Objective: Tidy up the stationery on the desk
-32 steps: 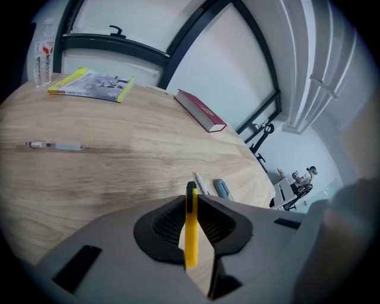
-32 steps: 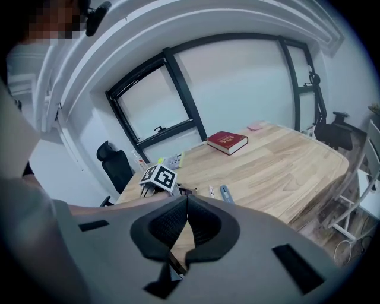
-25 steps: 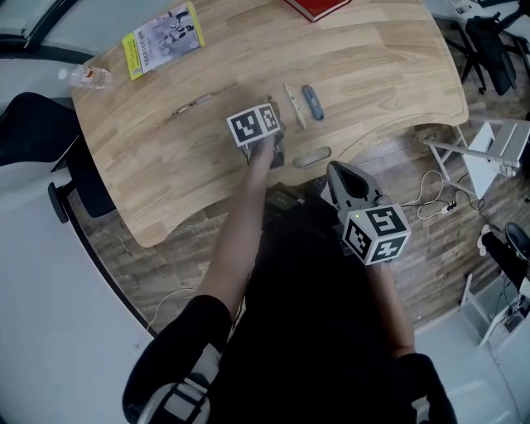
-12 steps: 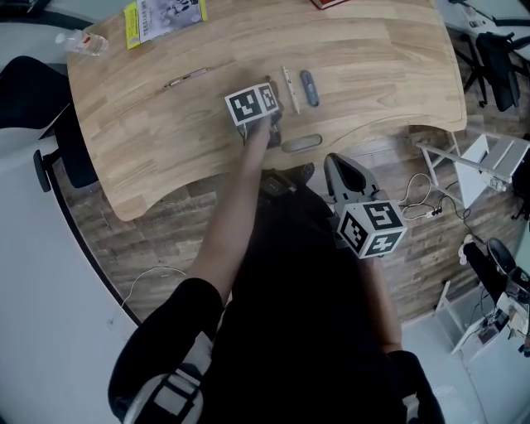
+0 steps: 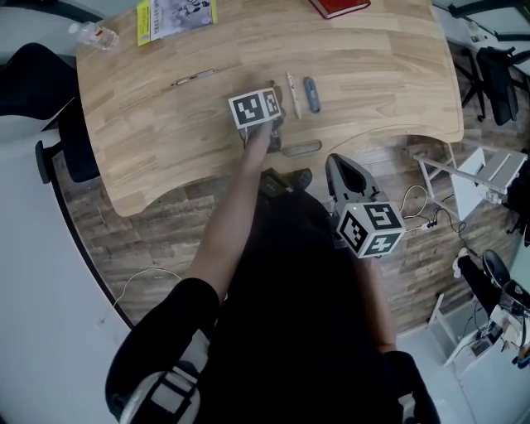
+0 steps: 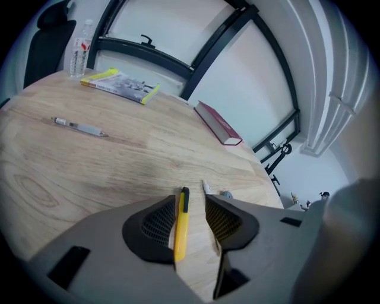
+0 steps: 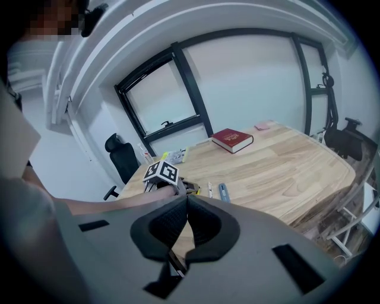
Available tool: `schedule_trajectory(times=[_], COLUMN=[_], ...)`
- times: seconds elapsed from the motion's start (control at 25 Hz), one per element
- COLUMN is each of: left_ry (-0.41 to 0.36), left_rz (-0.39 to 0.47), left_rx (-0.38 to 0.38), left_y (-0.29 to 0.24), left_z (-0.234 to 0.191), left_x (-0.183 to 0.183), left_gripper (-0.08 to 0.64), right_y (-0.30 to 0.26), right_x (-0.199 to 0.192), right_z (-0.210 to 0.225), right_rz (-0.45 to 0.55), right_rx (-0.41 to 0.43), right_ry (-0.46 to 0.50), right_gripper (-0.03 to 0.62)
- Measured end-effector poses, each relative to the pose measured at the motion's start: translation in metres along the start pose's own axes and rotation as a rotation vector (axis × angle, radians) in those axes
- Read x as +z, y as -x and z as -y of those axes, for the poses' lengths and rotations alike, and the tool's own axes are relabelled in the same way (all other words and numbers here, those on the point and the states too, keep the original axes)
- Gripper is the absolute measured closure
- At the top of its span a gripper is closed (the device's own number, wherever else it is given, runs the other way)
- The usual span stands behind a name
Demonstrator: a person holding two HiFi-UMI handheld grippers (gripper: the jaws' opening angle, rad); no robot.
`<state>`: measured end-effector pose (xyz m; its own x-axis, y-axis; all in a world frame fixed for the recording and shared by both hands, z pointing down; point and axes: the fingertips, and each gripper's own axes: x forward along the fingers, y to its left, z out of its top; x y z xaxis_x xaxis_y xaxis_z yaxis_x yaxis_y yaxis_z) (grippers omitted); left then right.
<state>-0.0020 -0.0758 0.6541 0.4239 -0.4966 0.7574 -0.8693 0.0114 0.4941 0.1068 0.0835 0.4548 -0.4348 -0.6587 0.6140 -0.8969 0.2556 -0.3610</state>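
My left gripper [image 6: 193,208] rests low over the wooden desk [image 5: 381,74], near its front edge. Its jaws have just been opening and now stand open. A yellow utility knife [image 6: 180,225] lies on the desk between them, close to the left pad, with a gap to the right pad. In the head view only its marker cube [image 5: 255,108] shows clearly. Just beyond lie a white pen [image 5: 292,88] and a blue pen-like thing [image 5: 310,93]. My right gripper [image 5: 335,166] is shut and empty, held off the desk near the body.
A grey pen [image 5: 192,78] lies left of the left gripper. At the far edge sit a yellow booklet [image 5: 175,12], a water bottle [image 5: 93,35] and a red book [image 5: 339,7]. A grey oval piece [image 5: 300,149] sits at the desk's front edge. Office chairs stand around.
The head view has shifted a little. Both grippers stay where they were relative to the desk and the body.
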Motion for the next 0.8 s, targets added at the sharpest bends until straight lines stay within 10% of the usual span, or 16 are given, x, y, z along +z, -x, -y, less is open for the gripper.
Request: schedule_trajectory(times=[0.48,0.8], left_ry=[-0.477,-0.732], left_rz=[0.100,0.000], left_rx=[-0.034,-0.031], left_y=[0.066,0.084], left_z=[-0.005,-0.058], left_x=[0.074,0.085], left_gripper=[0.373,0.344], right_y=[-0.035,-0.059], right_x=[0.034,0.037], right_z=[-0.032,-0.060], right_rz=[0.054,0.030], right_rx=[0.056,0.066], right_ry=[0.013,0.022], right_gripper=[0.571,0.571])
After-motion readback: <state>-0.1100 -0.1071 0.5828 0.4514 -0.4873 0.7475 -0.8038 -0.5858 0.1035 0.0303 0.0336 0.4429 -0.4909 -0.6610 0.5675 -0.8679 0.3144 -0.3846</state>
